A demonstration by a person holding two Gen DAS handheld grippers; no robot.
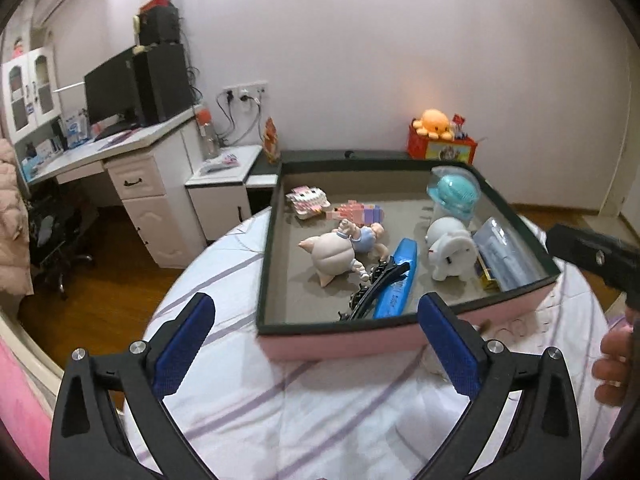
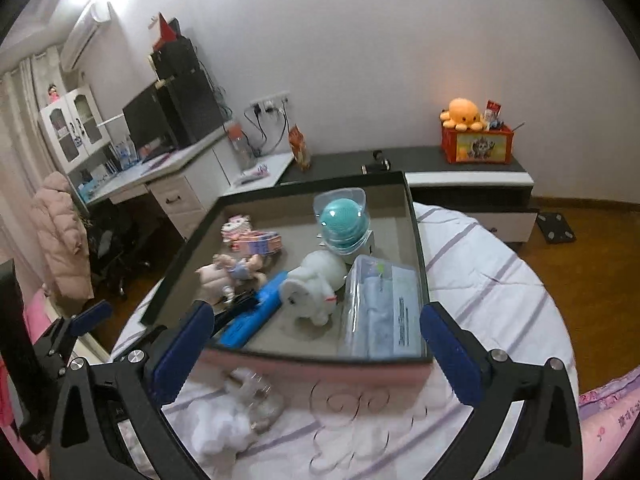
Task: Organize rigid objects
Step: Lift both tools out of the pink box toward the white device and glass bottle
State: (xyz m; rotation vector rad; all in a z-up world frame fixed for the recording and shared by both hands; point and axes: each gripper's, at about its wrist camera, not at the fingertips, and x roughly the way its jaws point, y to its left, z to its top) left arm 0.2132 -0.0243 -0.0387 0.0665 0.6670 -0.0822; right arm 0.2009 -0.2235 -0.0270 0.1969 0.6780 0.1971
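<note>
A pink box with a dark rim [image 1: 268,248] stands on the striped bed sheet [image 1: 320,420]. In it lie a pig figurine [image 1: 334,254], a blue case [image 1: 398,280], black hair clips [image 1: 372,292], a white elephant [image 1: 450,252], a teal ball in a clear tub [image 1: 454,194] and a clear package [image 1: 506,252]. My left gripper [image 1: 317,304] is open just before the box's near left wall, holding nothing. My right gripper [image 2: 317,310] is open at the near wall [image 2: 320,368] of the box, also with nothing in it. The elephant [image 2: 316,288] and the package [image 2: 380,308] lie straight beyond it.
A crumpled clear plastic piece [image 2: 256,400] lies on the sheet in front of the box. A white desk with a monitor [image 1: 116,92] stands at the left, a low cabinet with an orange octopus plush [image 2: 462,114] at the back. Wooden floor [image 2: 580,280] surrounds the bed.
</note>
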